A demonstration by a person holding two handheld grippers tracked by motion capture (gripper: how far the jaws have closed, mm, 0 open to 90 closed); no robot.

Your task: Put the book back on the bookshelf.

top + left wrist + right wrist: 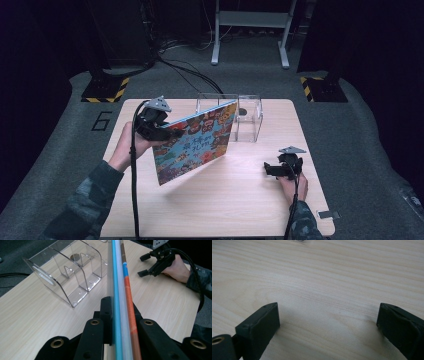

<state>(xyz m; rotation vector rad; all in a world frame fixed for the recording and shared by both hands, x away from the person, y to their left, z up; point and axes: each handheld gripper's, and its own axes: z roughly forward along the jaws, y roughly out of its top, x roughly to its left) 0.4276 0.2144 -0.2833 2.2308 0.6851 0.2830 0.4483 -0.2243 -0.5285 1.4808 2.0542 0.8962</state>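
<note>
I am seeing a large dark numeral "6" marked on the grey floor mat (85, 150), just off the table's far-left corner in the high view. I am holding up a picture book (195, 142) whose colourful cover is carrying big blue characters across its middle; they are looking like Chinese script, but they are too blurred for me to read. In my left gripper view the book (120, 290) is showing only its edge, so no lettering is appearing there. I am finding no other readable text, brand or label anywhere.
</note>
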